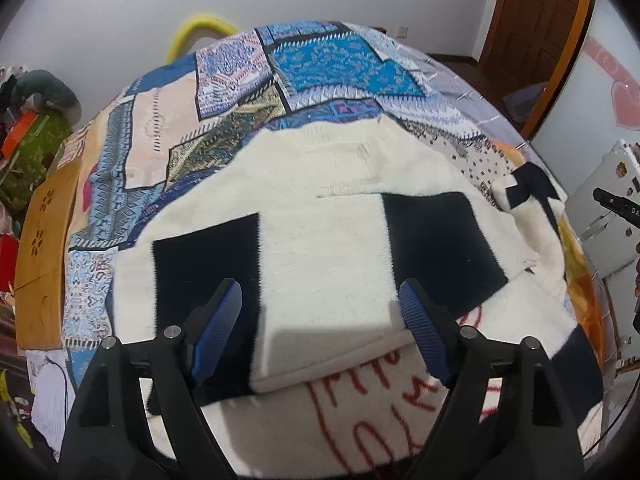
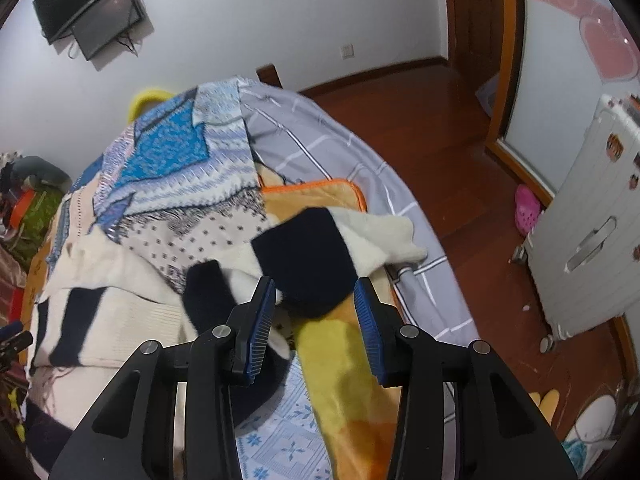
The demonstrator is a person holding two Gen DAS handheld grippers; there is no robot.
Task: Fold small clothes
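While both tools are pointed steeply downward, a bed (image 1: 304,64) covered by a patchwork spread of blue, peach and grey printed fabric is seen filling most of both views. Across its near part a fluffy cream knitted sweater with large black rectangular patches (image 1: 320,240) is laid flat, its body spread over the patchwork and its lower edge lying over a cream blanket with red lettering (image 1: 360,420). In the right wrist view one sleeve of the sweater (image 2: 320,248), cream with a black block, is seen draped to the right over a yellow and orange plush blanket (image 2: 340,360), near the bed's edge above a grey striped sheet (image 2: 320,152). Beside the bed a white ribbed suitcase (image 2: 580,248) is stood on a brown wooden floor (image 2: 420,128), and a pink slipper (image 2: 526,210) is seen next to it. The left tool (image 1: 320,312) is held wide open just above the sweater's body, with nothing gripped between its blue ribbed pads (image 1: 218,332). The right tool (image 2: 316,312) is held partly open before the black part of the sleeve; no fabric is pinched between its pads (image 2: 260,332).
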